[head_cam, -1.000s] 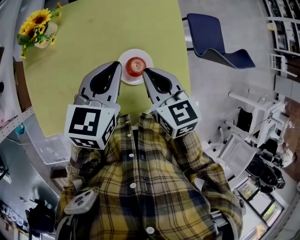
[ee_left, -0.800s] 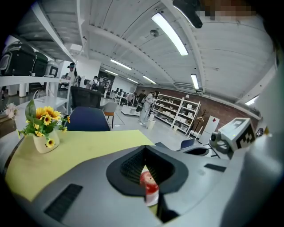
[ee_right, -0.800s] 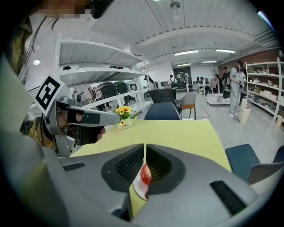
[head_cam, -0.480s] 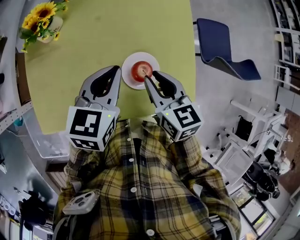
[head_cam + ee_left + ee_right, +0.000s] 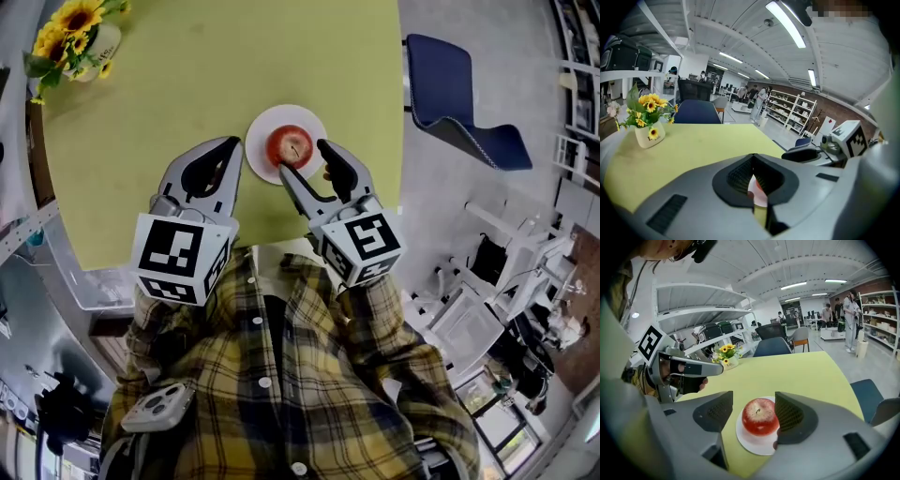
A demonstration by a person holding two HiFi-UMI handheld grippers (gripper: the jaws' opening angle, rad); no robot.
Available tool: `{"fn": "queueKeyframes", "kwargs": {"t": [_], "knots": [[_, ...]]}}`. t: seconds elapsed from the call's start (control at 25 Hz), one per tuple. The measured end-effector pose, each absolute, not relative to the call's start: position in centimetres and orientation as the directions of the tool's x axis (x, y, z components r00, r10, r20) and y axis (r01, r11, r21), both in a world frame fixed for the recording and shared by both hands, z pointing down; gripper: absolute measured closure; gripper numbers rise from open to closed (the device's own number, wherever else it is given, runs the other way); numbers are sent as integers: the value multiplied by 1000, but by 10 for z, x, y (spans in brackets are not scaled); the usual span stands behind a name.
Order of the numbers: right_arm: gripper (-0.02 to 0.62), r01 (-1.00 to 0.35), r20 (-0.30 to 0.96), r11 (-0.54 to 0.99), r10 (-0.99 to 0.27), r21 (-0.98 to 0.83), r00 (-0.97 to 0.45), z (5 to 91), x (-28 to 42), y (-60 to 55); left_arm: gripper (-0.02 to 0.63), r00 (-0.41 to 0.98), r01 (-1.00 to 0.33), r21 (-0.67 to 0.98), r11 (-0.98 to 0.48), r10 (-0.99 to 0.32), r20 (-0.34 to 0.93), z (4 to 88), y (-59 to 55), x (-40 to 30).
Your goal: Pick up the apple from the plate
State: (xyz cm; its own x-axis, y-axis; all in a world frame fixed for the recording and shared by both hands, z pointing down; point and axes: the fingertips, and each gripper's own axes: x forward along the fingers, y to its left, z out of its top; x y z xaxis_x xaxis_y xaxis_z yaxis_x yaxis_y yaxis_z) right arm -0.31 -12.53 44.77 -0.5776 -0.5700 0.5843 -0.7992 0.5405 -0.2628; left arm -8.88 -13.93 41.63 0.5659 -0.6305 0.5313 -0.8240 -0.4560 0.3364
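Green table (image 5: 178, 103), plated apple (image 5: 291, 147), sunflower pot (image 5: 82, 39)

The person holds both arms out in front, in yellow checked sleeves (image 5: 394, 328). The grey plastic left gripper (image 5: 232, 143) points forward and a bit down. Its two jaws are pressed together with nothing in them. The grey plastic right gripper (image 5: 302, 157) points down the same way. Its jaws have just been opening. They stand wide apart, one on each side of the round red apple (image 5: 290, 146), and do not squeeze it.
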Motion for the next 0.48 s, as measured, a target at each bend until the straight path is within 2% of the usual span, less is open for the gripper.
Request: {"fn": "queueKeyframes", "kwargs": {"t": [0.2, 0.48], "knots": [[275, -805, 605, 538, -562, -251, -564, 456, -2, -129, 600, 546, -836, 326, -441, -616, 568, 428, -138, -93], [217, -805, 604, 541, -566, -241, -561, 473, -7, -132, 600, 533, -844, 328, -423, -596, 601, 446, -138, -97]]}}
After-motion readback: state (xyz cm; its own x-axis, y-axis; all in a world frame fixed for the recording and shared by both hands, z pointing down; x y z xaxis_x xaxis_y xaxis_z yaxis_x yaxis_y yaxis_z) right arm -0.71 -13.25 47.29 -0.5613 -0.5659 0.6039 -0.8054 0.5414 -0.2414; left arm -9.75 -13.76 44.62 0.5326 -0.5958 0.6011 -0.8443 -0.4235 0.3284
